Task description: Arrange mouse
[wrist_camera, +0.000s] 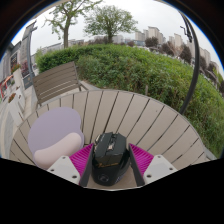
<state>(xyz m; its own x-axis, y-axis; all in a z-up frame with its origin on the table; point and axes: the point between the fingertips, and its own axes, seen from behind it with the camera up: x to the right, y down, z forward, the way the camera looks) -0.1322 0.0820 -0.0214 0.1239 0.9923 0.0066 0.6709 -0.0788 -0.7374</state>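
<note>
A black gaming mouse with a scroll wheel and angular buttons sits between my two fingers, its nose pointing away from me. My gripper is shut on the mouse: the left magenta pad and the right one press on its sides. Beneath it is a round table of pale wooden slats. I cannot tell whether the mouse touches the wood. A pale lavender mouse mat lies on the table just left of the left finger.
Beyond the table on the left stands a wooden bench. A green hedge runs behind the table, with a dark lamp pole at the right. Trees and buildings lie far off.
</note>
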